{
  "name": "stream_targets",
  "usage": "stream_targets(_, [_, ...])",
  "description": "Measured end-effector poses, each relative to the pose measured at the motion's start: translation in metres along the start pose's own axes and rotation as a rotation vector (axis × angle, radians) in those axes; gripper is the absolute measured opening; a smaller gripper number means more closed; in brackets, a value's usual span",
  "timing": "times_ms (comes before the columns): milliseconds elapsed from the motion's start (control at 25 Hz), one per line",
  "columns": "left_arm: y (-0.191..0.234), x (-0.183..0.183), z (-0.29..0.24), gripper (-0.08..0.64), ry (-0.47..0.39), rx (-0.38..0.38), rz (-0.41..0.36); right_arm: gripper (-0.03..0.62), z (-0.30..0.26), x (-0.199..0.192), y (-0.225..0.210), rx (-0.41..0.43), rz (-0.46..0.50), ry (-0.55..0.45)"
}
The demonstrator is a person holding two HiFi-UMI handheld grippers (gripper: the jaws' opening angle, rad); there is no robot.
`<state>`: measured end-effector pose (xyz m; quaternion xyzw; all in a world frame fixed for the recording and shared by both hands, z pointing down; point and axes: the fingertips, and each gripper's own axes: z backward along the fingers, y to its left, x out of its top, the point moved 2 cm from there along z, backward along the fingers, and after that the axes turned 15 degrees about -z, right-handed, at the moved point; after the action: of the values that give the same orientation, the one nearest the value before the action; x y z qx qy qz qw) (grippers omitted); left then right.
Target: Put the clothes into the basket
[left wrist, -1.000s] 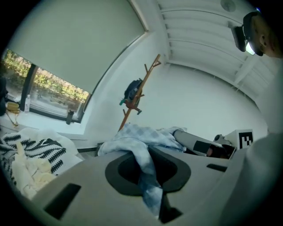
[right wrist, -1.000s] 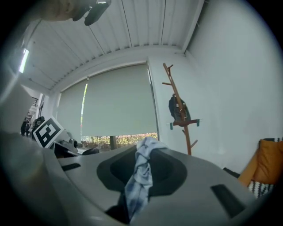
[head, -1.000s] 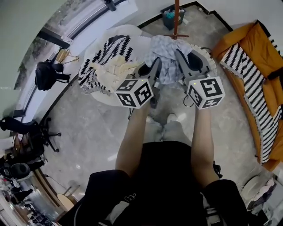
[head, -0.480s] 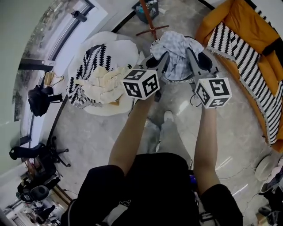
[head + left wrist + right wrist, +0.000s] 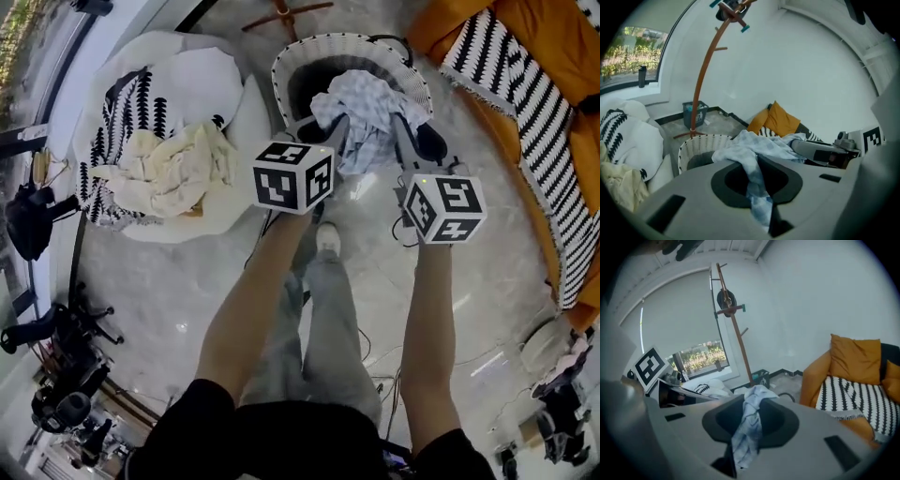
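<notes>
Basket (image 5: 347, 39) of white weave, dark inside, has a pale blue garment (image 5: 366, 108) hanging over its mouth. The left hand-held gripper (image 5: 330, 131) and right hand-held gripper (image 5: 405, 129) each pinch a fold, jaws nearly closed. Left of the basket lie cream clothes (image 5: 173, 169).

Left claw (image 5: 333, 131) and right claw (image 5: 401, 131) have descended together, carrying the pale blue garment (image 5: 367, 98). It now hangs over the white basket (image 5: 319, 45) opening, where earlier it was held higher.

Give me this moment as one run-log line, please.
left gripper: shut on pale blue garment | right gripper: shut on it too | garment: spread between them over white basket | release: pending
</notes>
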<state>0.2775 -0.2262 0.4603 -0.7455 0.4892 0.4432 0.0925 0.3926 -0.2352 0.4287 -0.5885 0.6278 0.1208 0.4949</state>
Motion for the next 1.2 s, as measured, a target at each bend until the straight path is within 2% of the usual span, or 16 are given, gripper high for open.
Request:
stream_targets(120, [0.013, -0.036, -0.037, 0.04, 0.097, 0.021, -0.018, 0.082, -0.031, -0.042, -0.034, -0.076, -0.019, 0.062])
stream_targets(160, [0.015, -0.047, -0.045, 0.073, 0.126, 0.031, -0.034, 0.094, -0.038, -0.056, -0.044, -0.117, -0.021, 0.094])
stream_targets(240, [0.019, -0.064, -0.056, 0.151, 0.165, 0.053, -0.07, 0.178, -0.046, -0.083, -0.067, -0.243, -0.001, 0.171])
stream_targets(320, [0.024, -0.077, -0.053, 0.155, 0.18, 0.084, -0.098, 0.179, -0.041, -0.102, -0.083, -0.358, 0.035, 0.228])
stream_targets(360, [0.028, -0.082, -0.048, 0.155, 0.177, 0.101, -0.102, 0.179, -0.036, -0.111, -0.086, -0.378, 0.039, 0.241])
stream_targets(560, [0.051, -0.093, -0.019, 0.155, 0.127, 0.15, -0.037, 0.176, -0.022, -0.141, -0.077, -0.345, -0.053, 0.257])
stream_targets(680, [0.065, -0.093, 0.0, 0.155, 0.091, 0.179, 0.009, 0.145, -0.024, -0.144, -0.062, -0.307, -0.078, 0.251])
stream_targets(880, [0.099, -0.109, 0.039, 0.155, 0.03, 0.253, 0.096, 0.096, -0.048, -0.148, -0.014, -0.193, -0.047, 0.258])
stream_targets(1040, [0.129, -0.137, 0.078, 0.155, 0.007, 0.33, 0.169, 0.032, -0.066, -0.15, 0.033, -0.099, 0.024, 0.241])
stream_targets(1200, [0.16, -0.172, 0.13, 0.153, -0.004, 0.417, 0.249, 0.025, -0.077, -0.151, 0.086, -0.007, 0.054, 0.23])
